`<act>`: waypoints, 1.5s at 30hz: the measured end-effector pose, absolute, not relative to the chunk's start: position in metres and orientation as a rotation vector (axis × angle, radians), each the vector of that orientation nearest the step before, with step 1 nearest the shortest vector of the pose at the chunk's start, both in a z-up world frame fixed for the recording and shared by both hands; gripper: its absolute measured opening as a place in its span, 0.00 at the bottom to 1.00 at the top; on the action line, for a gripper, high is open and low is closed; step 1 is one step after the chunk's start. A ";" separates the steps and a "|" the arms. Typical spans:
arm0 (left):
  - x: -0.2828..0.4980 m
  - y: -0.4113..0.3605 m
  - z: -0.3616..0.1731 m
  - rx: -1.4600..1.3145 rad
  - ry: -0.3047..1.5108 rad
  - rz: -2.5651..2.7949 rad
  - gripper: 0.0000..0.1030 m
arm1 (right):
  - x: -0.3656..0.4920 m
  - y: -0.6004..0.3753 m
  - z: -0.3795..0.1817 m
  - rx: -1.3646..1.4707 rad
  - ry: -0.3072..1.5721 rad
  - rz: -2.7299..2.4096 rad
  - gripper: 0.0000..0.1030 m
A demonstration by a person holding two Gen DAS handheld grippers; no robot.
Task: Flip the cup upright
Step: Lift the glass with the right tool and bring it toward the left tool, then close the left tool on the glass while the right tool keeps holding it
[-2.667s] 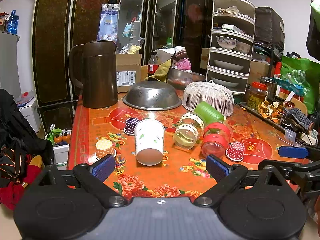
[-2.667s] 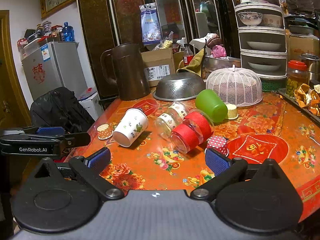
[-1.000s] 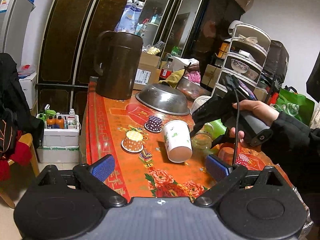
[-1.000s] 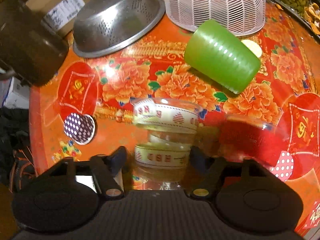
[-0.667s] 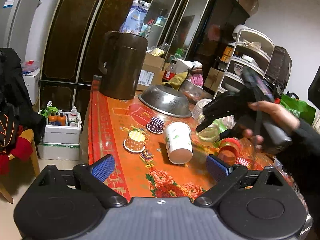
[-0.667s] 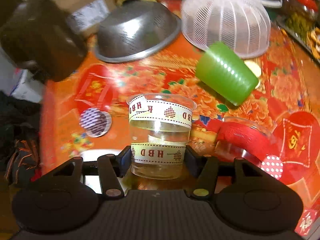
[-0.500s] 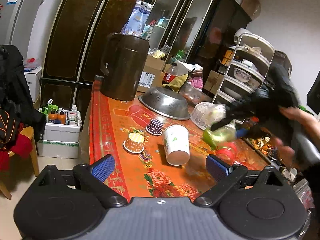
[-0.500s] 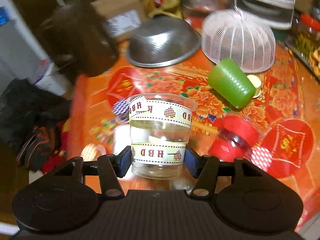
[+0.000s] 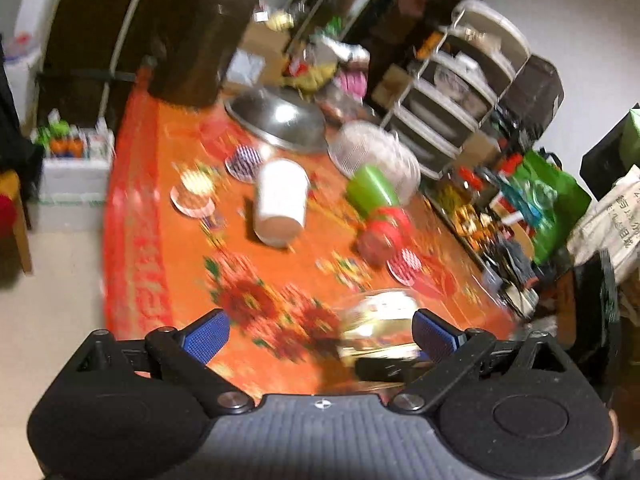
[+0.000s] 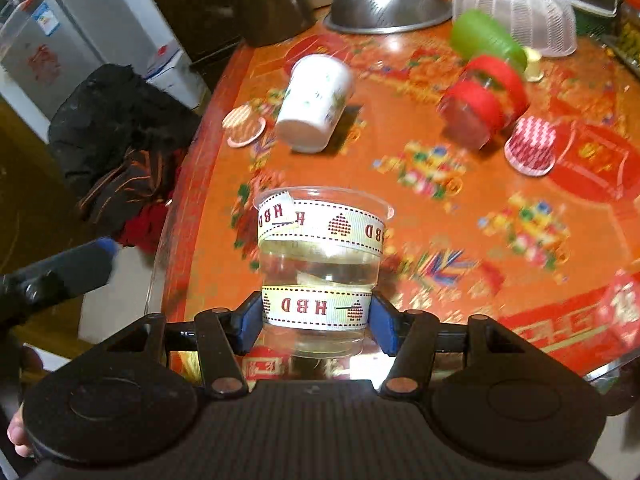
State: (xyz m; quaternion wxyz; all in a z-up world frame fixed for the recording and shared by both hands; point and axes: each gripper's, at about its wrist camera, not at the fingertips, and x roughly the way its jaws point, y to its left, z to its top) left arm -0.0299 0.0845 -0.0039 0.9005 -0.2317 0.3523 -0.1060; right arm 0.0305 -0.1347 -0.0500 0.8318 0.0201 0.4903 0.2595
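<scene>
My right gripper [image 10: 316, 320] is shut on a clear plastic cup [image 10: 318, 256] with cream "HBD" ribbon bands. It holds the cup upright, mouth up, above the near edge of the orange table [image 10: 460, 240]. In the blurred left wrist view the same cup [image 9: 380, 328] sits close in front, by the right finger of my left gripper [image 9: 320, 334], which is open and empty. A white paper cup [image 10: 316, 102], a red-banded clear cup [image 10: 482, 100] and a green cup [image 10: 486, 38] lie on their sides farther back.
A steel colander [image 10: 386, 8], a white mesh cover [image 10: 520, 12] and a dark jug [image 9: 200, 40] stand at the back. Small cupcake liners [image 10: 530, 146] lie on the table. Dark clothes [image 10: 116, 140] are piled left of the table. A tiered rack [image 9: 460, 80] stands at back right.
My right gripper closed on the lying HBD cup, lifted it, turned it upright and carried it toward the near table edge. My left gripper swung right and now views the table from above.
</scene>
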 end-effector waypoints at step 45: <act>0.062 0.015 -0.062 -0.531 1.064 -0.172 0.74 | 0.025 -0.158 -0.074 0.125 1.080 0.683 0.55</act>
